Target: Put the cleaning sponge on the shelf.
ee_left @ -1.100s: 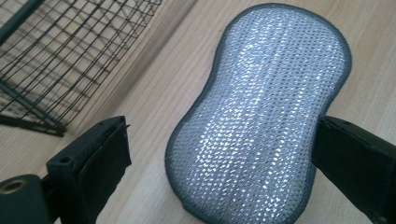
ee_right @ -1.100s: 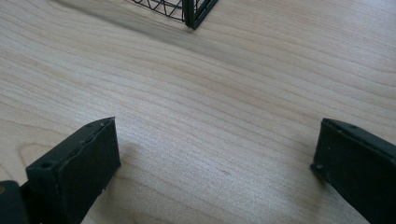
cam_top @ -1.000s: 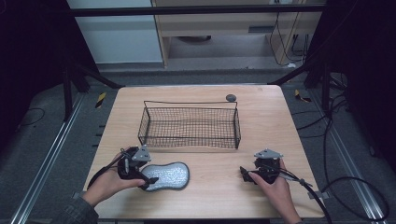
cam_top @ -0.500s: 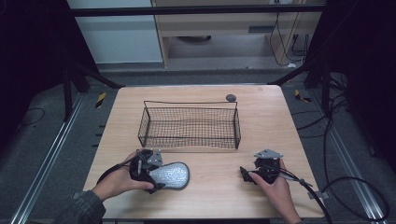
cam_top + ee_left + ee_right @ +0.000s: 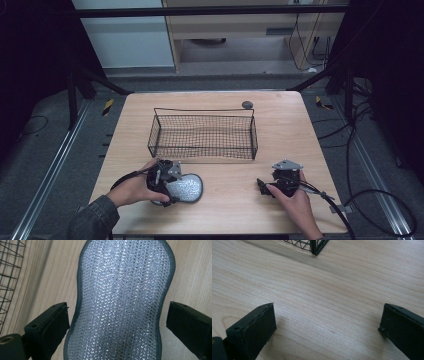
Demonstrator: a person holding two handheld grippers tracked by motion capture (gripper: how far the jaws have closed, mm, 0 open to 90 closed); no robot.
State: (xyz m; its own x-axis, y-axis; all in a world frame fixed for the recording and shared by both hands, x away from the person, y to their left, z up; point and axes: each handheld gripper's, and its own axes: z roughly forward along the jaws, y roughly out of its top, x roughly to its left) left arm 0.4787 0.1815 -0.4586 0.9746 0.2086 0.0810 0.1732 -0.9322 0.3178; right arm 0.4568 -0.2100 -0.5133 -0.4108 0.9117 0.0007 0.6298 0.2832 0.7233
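**Left jaws straddle the scrubber**

Your left gripper sits lower left, jaws wide on either side of the silver mesh scrubbing pad, not pressing it. Your right gripper rests lower right, jaws wide over bare surface.

I work in what looks like a lab: around my wooden table stand black frame struts, floor rails run beside it, loose cables trail right, a cabinet stands behind.
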